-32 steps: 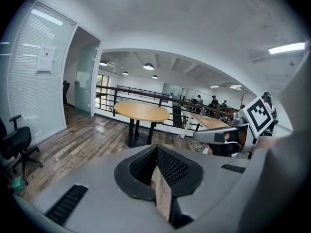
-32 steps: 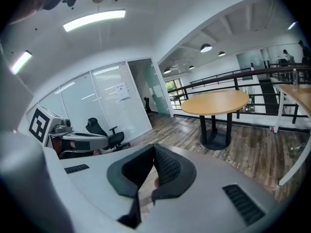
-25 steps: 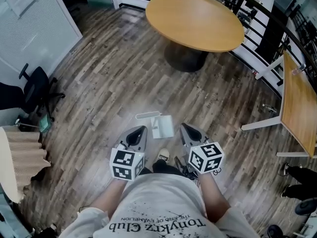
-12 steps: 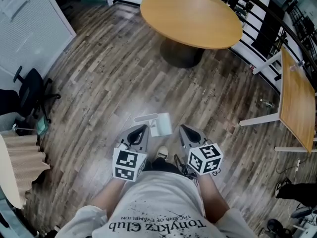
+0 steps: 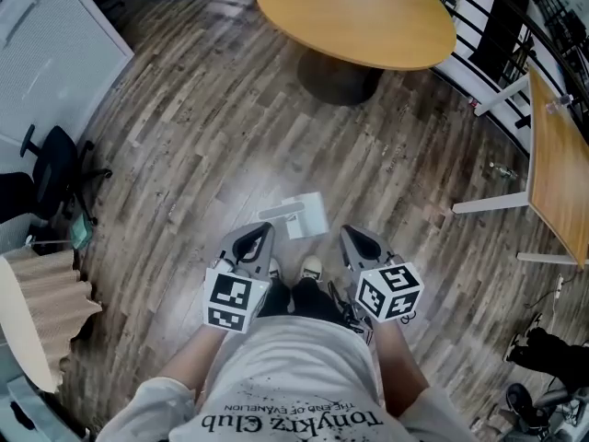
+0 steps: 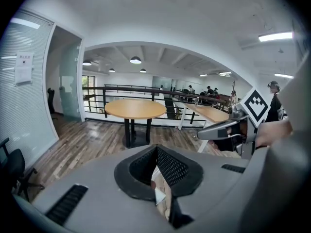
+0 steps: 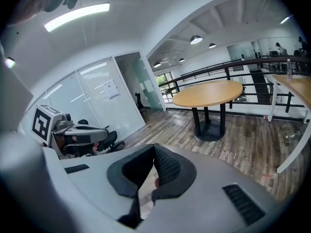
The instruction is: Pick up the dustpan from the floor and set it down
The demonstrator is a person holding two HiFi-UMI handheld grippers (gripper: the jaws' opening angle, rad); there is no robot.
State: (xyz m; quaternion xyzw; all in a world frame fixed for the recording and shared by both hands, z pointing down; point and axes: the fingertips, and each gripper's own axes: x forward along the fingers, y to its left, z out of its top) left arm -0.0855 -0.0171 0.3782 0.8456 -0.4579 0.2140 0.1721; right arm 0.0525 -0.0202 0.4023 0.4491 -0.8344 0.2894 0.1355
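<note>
A white dustpan (image 5: 306, 215) lies flat on the wooden floor just ahead of the person's shoes (image 5: 311, 267), its handle (image 5: 276, 213) pointing left. My left gripper (image 5: 265, 229) hangs in the air just short of the dustpan, on its left. Its jaws are shut with nothing held, as the left gripper view (image 6: 156, 149) also shows. To the dustpan's right, my right gripper (image 5: 348, 233) hovers at the same height. In the right gripper view (image 7: 154, 148) its pads meet with nothing between them. Neither gripper touches the dustpan.
A round wooden table (image 5: 354, 17) on a dark pedestal stands ahead, with a black railing (image 5: 479, 35) behind it. A rectangular table (image 5: 557, 168) stands at the right. A black office chair (image 5: 55, 168) and a beige object (image 5: 37, 311) are at the left.
The head view has shifted, so the round table and the dustpan sit higher in the picture. Both grippers stay shut in front of the body and have sunk slightly. The dustpan has not moved.
</note>
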